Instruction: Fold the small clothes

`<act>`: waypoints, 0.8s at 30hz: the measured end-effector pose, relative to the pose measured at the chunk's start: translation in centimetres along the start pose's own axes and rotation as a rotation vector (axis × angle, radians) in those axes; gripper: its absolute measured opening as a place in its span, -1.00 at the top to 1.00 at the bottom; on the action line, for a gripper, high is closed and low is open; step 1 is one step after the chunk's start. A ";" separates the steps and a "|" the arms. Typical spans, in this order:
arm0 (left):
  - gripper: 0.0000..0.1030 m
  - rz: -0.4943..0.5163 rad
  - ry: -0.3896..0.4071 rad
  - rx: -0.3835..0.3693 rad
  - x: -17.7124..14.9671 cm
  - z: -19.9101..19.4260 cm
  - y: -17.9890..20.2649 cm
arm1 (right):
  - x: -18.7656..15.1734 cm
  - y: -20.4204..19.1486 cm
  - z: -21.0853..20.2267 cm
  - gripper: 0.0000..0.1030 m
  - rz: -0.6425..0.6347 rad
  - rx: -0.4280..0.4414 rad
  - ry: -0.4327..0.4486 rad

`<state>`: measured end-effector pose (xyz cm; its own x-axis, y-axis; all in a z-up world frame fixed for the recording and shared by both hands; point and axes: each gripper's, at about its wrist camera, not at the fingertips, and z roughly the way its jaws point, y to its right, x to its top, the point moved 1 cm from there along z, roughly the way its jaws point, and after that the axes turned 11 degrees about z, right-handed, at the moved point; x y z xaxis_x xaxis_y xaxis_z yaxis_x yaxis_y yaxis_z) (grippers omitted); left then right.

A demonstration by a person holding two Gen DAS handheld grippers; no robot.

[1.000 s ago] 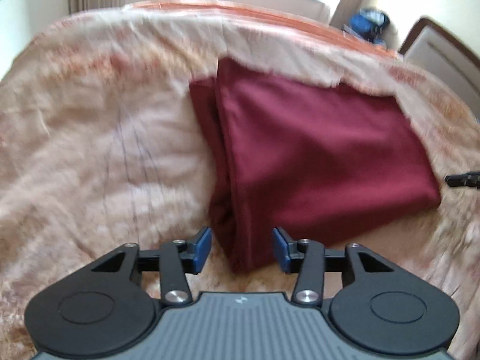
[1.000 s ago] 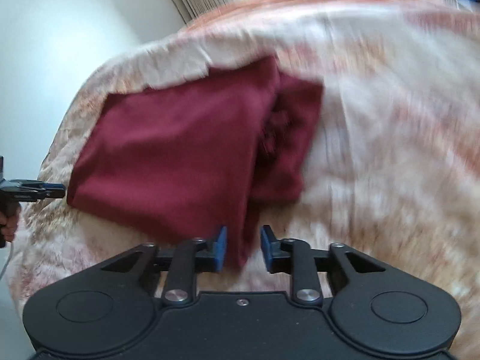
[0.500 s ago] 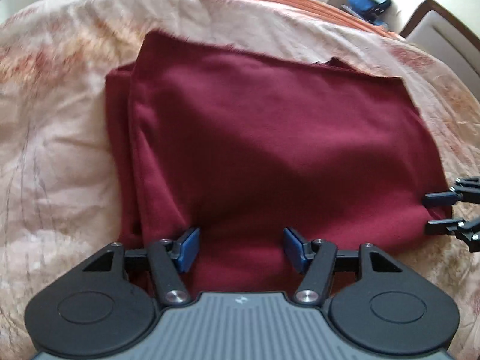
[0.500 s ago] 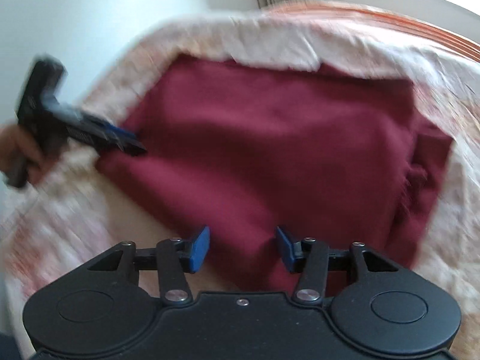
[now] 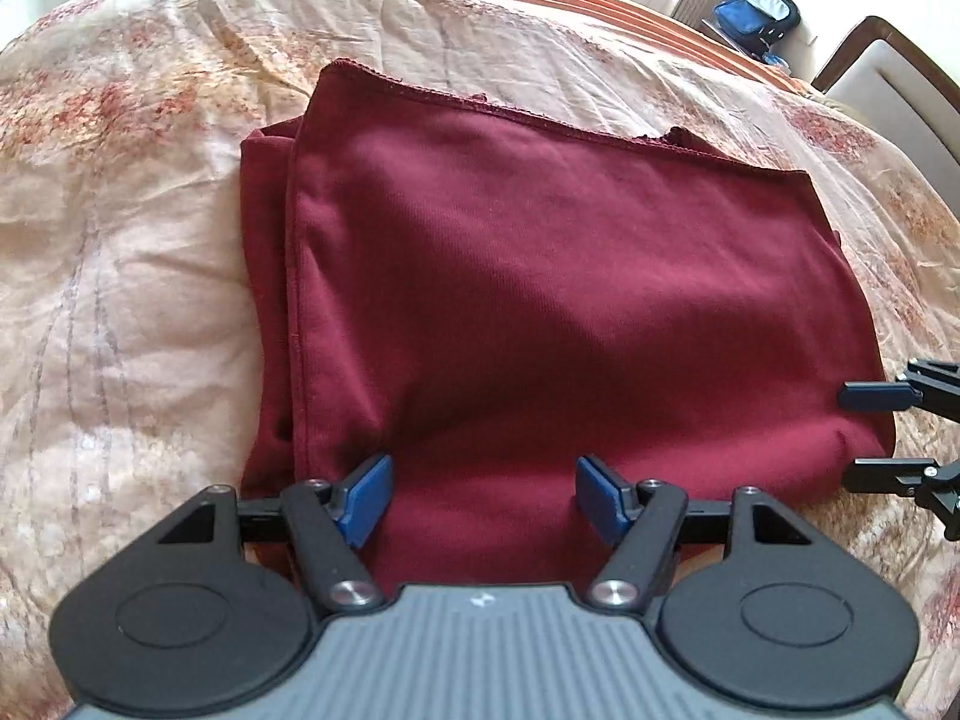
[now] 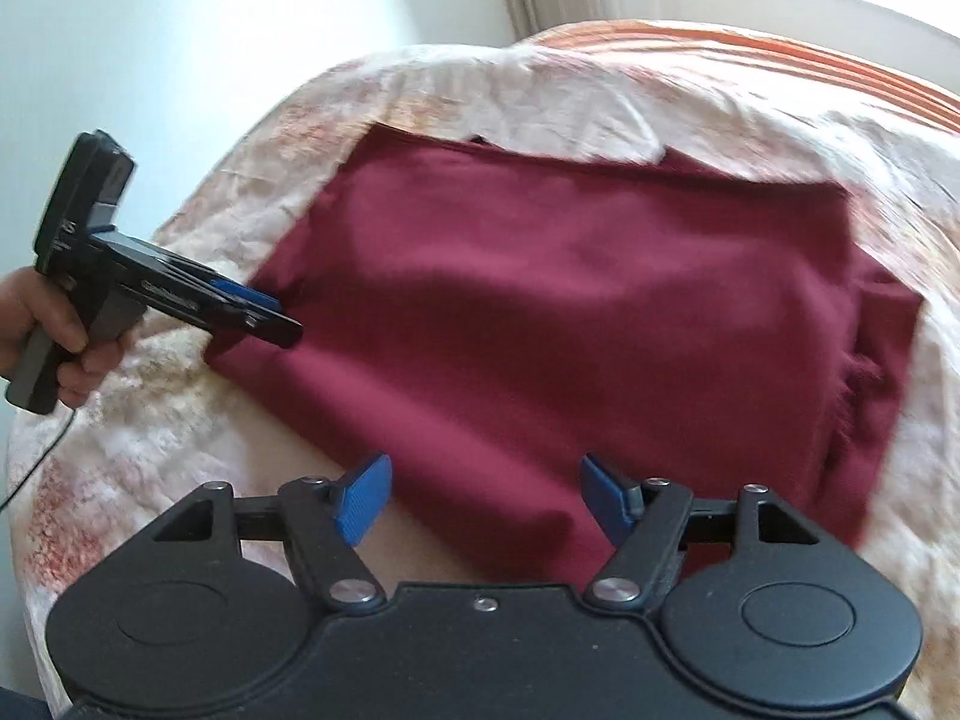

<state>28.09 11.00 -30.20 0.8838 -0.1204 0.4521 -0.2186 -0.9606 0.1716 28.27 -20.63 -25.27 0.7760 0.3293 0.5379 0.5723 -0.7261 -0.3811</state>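
A: What is lying under everything?

B: A bed (image 5: 120, 240) with a flowered cream cover is filling both views. A folded dark red cloth (image 5: 570, 300) is lying flat on it, with a second layer sticking out along one side.

A: Any bags or boxes?

B: Only a blue bag (image 5: 757, 11) is sitting beyond the far edge of the bed; I cannot tell what is in it.

A: And the claws?

B: The left claw (image 5: 483, 501) is standing spread over the near edge of the cloth, pinching nothing; its jaws have just been opening. The right claw (image 6: 486, 501) is likewise spread over the near edge, jaws just opening, nothing gripped. A hand (image 6: 54, 336) is holding the left claw's handle.
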 end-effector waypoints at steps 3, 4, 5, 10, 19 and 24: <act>-0.42 -0.006 0.001 -0.004 -0.5 -0.1 -0.2 | 0.7 -1.4 1.1 -0.40 -0.028 0.007 0.009; -0.43 -0.005 0.000 -0.005 -0.5 -0.1 -0.2 | 0.8 -1.7 1.6 -0.41 -0.034 0.006 0.004; -0.43 -0.004 -0.001 -0.005 -0.6 0.0 -0.2 | 0.8 -1.7 2.2 -0.41 -0.041 -0.001 -0.010; -0.43 0.010 0.001 0.001 -1.2 -0.9 -0.4 | -1.0 -1.1 3.8 -0.47 -0.130 -0.084 -0.127; -0.58 -0.050 0.043 0.050 -5.5 -4.4 -4.0 | 5.9 -5.0 1.9 -0.51 -0.323 0.012 -0.119; -0.58 -0.159 0.074 -0.022 -6.7 -4.6 -6.1 | 13.2 -9.6 5.8 -0.57 -0.530 0.109 -0.145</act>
<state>21.59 18.79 -30.23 0.8754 0.0518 0.4806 -0.0885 -0.9603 0.2647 34.56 -5.78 -18.87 0.3993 0.7173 0.5710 0.9119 -0.3750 -0.1666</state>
